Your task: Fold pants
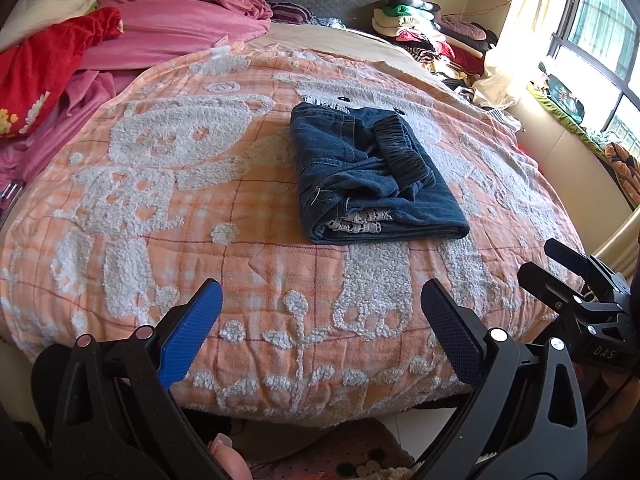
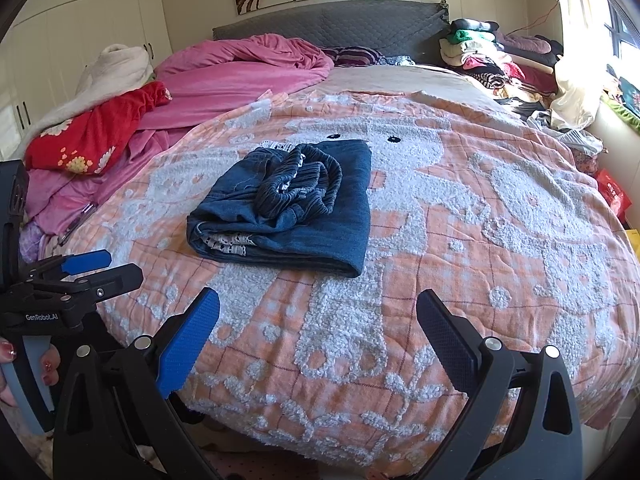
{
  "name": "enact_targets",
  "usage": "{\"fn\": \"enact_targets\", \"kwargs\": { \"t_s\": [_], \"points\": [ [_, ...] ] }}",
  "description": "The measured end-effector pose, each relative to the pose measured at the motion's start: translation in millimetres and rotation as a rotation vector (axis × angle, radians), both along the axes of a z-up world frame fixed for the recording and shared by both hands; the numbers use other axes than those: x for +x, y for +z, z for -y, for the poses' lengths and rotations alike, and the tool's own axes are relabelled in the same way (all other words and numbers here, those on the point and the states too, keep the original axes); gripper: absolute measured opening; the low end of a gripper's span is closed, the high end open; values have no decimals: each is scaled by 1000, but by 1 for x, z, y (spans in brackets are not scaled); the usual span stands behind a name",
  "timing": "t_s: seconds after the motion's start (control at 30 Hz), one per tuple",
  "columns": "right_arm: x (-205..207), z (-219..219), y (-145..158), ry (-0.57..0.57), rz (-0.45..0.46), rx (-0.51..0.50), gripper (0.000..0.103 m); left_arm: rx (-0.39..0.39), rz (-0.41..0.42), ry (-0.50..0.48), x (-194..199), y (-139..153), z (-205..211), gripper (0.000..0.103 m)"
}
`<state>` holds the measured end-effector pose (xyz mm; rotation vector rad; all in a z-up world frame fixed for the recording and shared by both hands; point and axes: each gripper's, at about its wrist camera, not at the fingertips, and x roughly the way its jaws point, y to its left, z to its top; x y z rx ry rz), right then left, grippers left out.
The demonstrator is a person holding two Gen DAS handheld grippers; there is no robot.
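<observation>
the pants [image 1: 372,176] lie folded into a thick dark denim bundle on the blanket [image 1: 168,208], out toward the middle of the bed and well apart from both grippers. the gathered elastic waistband [image 2: 300,188] sits bunched on top of the bundle, and a strip of white lace [image 1: 356,220] shows at the open near edge between the layers. the left gripper [image 1: 322,328] hangs over the near edge of the bed with its jaws spread wide and nothing between them; one pad is bright blue, the other dark. the right gripper [image 2: 318,336] stands the same way, jaws wide apart and empty, over the blanket's near border. each gripper shows in the other's view: the right one at the right edge of the left wrist view [image 1: 560,276], the left one at the left edge of the right wrist view [image 2: 96,268], both clear of the cloth. a hand [image 2: 24,376] with dark red nails grips the left gripper's handle. the blanket is orange check with white tufted animal figures. behind it, a pink duvet [image 2: 240,76] and a red cloth [image 2: 96,136] are heaped on the left, a grey headboard [image 2: 340,28] stands at the back, and a pile of clothes [image 2: 488,60] rests at the right near the window [image 1: 600,40].
</observation>
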<state>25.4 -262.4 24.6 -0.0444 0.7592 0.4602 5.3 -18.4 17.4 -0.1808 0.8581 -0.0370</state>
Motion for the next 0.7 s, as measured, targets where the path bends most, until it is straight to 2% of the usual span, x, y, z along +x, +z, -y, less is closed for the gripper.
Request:
{"fn": "enact_targets", "kwargs": {
  "t_s": [0.7],
  "points": [
    [2, 2, -2, -11, -8, -3, 98, 2, -4, -5, 0, -2, 0, 94]
  ]
}}
